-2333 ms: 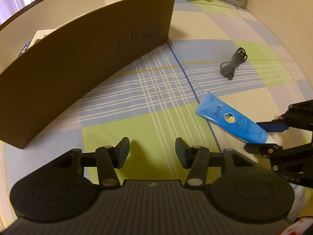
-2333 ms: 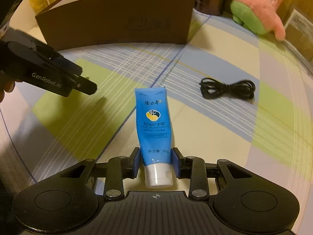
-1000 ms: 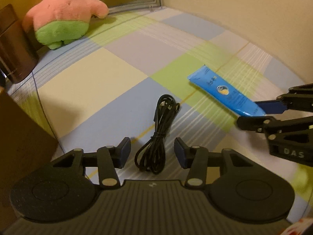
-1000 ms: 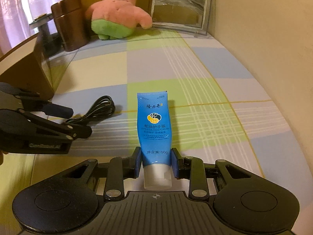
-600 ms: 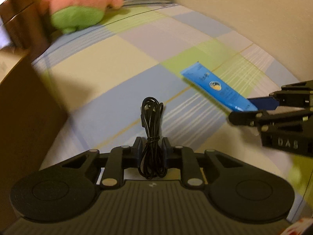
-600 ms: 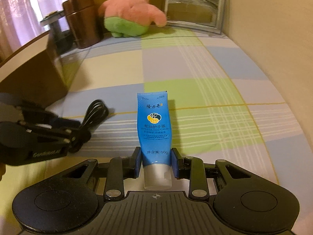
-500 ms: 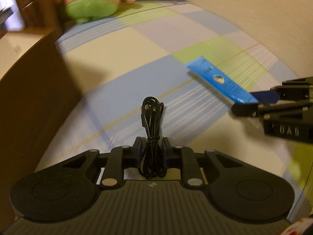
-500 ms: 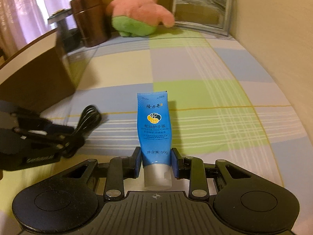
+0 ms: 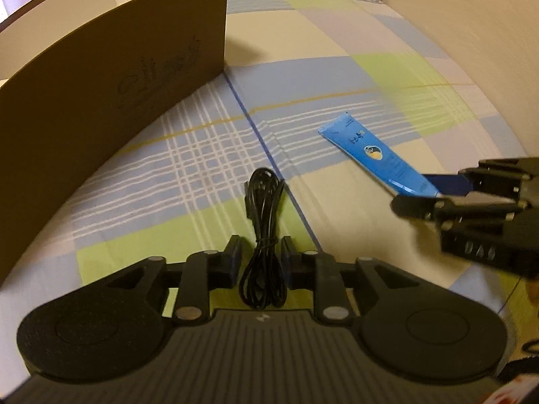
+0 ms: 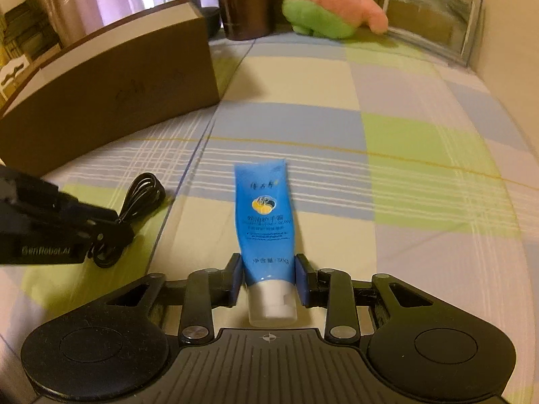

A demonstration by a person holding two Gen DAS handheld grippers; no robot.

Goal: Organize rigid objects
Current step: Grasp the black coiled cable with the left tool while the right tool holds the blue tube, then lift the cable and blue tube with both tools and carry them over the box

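A coiled black cable [image 9: 264, 202] sits between the pads of my left gripper [image 9: 261, 256], which pinch its tied waist. The jaws are opening slightly, but the cable still travels with them. In the right wrist view the same cable [image 10: 141, 195] sticks out past the left gripper [image 10: 111, 227]. My right gripper [image 10: 268, 266] is shut on a blue hand-cream tube [image 10: 262, 208] just above its white cap, and its jaws are starting to ease open. The tube [image 9: 370, 155] and right gripper [image 9: 417, 193] also show at the right of the left wrist view. A brown cardboard box [image 9: 101, 67] stands at the left.
The box [image 10: 118, 77] has an open top. Behind it are a dark brown canister [image 10: 246, 0], a pink and green plush toy [image 10: 323, 3] and a framed mirror [image 10: 431, 20] leaning on the wall. A checked sheet [image 10: 421, 141] covers the surface, and a wall runs along the right.
My left gripper closed on the cable and carried it left toward the brown box. The right gripper, still holding the tube, swung toward the box too.
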